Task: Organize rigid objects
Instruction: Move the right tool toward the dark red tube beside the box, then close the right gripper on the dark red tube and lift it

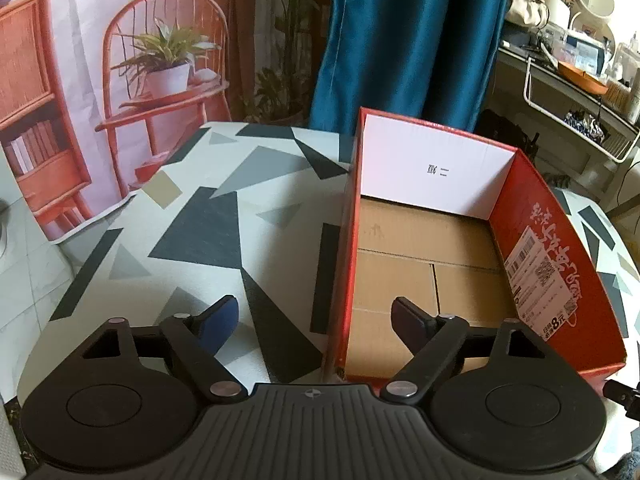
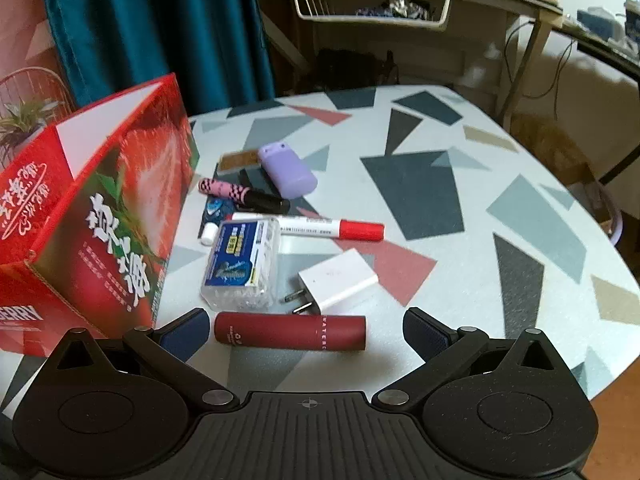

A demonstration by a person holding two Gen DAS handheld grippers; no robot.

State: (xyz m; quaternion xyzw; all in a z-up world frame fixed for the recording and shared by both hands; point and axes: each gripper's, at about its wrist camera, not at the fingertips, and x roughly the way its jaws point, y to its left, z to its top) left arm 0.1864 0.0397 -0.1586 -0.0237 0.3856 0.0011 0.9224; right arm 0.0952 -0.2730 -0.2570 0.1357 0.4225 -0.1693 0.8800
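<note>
Maroon tube [image 2: 290, 332] lies between spread fingers [image 2: 186, 330].

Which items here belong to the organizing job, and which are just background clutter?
Job items: red box, empty so far; dark red tube between the right gripper fingers; white charger; clear plastic case; red-capped marker; purple case; pink pen.

Background: blue curtain; wire basket; printed backdrop.
</note>
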